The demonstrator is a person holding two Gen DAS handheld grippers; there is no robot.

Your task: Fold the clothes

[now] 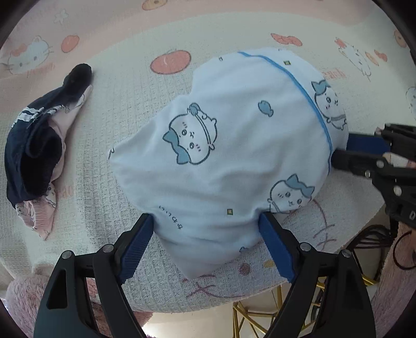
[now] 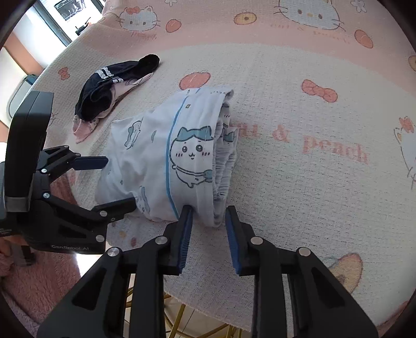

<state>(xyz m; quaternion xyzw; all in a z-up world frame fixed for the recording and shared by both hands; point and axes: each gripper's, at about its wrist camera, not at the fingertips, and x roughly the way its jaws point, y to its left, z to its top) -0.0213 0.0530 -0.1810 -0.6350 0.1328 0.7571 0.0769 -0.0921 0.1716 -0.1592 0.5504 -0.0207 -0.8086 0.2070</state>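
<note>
Lying folded in a thick bundle near the front edge of a cream-and-pink waffle-weave blanket [image 1: 117,104] [image 2: 312,117]: a pale blue cotton garment with cartoon cats and a bright blue stripe [image 1: 221,145] [image 2: 156,161]. Well apart, towards the far left: a crumpled heap of navy and pink clothes [image 1: 39,145] [image 2: 109,85].

Left gripper [image 1: 206,217] [image 2: 117,182]: spread wide, straddling the near end of the blue bundle, blue pads alongside the cloth and not visibly squeezing it. Right gripper [image 2: 208,210] [image 1: 345,150]: narrow gap, tips at the gathered end of the bundle, one pad touching the fabric beside the stripe, a corner of the stacked layers between the tips, daylight left on the other side.

Seen only from the right wrist: the bunched elastic layers at the bundle's open end, a window [image 2: 52,13] at top left, and the body of the left tool. Seen only from the left wrist: the smooth top face with three cat prints (and a small fish).

Readable: "& peach" [image 2: 335,150] in pink on the blanket; "GenRobot:A1" [image 2: 70,248] in pale letters on the left tool. Small dark characters [image 1: 171,221] on the garment, too distorted to read.
</note>
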